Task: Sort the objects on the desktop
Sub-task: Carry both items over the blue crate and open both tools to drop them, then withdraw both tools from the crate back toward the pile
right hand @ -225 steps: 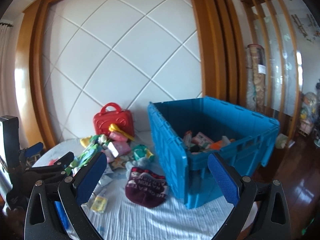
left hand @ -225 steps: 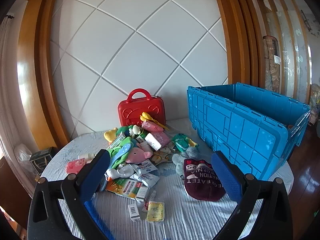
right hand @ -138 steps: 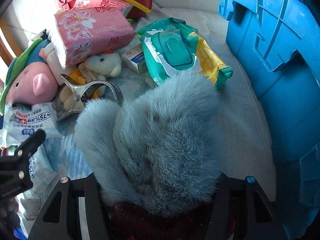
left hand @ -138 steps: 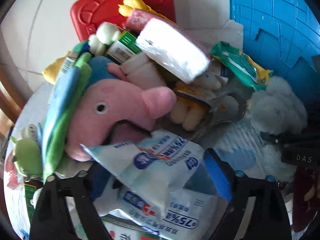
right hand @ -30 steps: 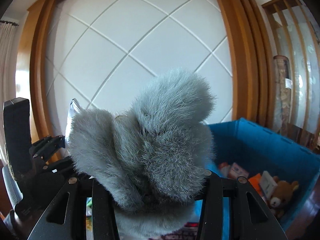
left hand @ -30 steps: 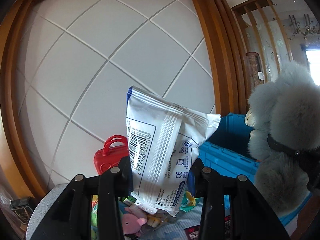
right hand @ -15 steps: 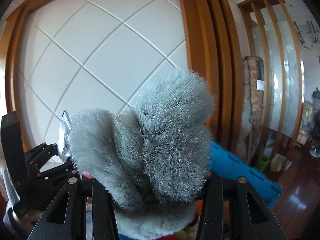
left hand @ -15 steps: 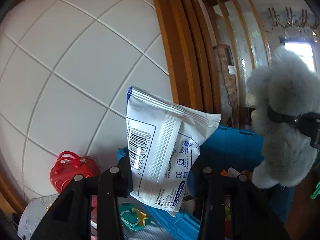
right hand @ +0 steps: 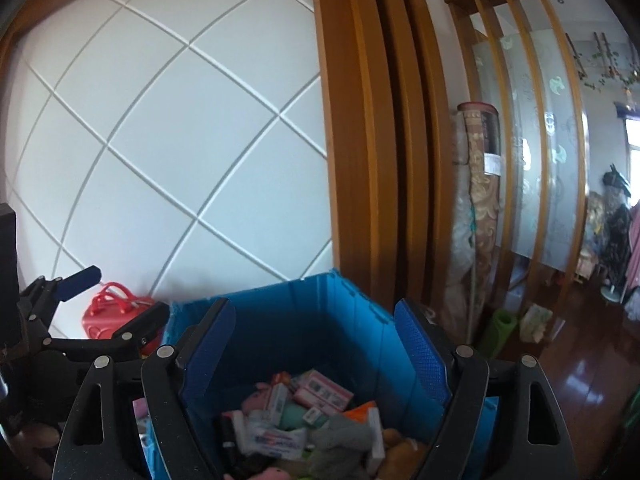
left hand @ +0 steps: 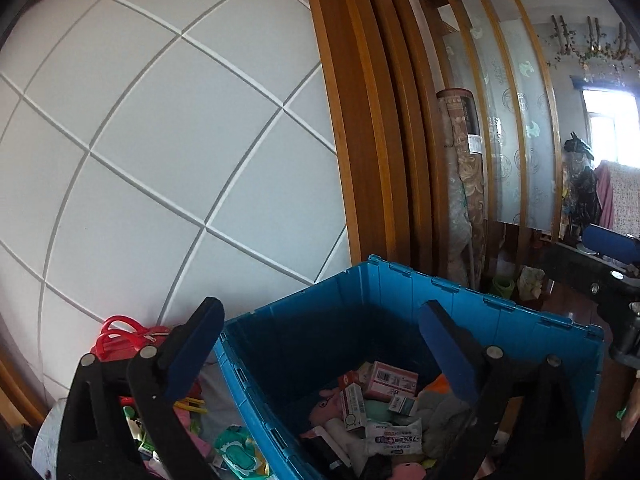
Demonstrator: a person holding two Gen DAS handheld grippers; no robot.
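Standing wide apart with nothing between the blue pads, the left gripper [left hand: 324, 346] has just been opening, and the same goes for the right gripper [right hand: 312, 334]; both hang above the open blue plastic crate [left hand: 472, 294]. Inside the crate, the white flat soft pack of wipes with blue print [left hand: 394, 440] lies face up on the heap, and the grey furry plush toy [right hand: 340, 440] sits just beside it, both free of the pads. Around them lie small pink and white cardboard boxes [left hand: 390, 378], a pink plush pig [left hand: 324, 412] and a brown plush bear [right hand: 400, 450]. Judged by look: the wipes pack is light, floppy and slick, best pinched across its flat middle or a sealed end; the plush is light and squashy, so a deep bite into the body would hold better than a tuft of fur. Outward on the table to the left, more remains: a green wipes pack [left hand: 236, 450], a red plastic toy case with handle [left hand: 120, 338] and small bright oddments, exact kinds hard to tell. Behind stands a white diamond-panelled wall [left hand: 160, 160] with a curved wooden frame [left hand: 368, 140]. Sorting seems partway, with the next pick likely from that left pile.
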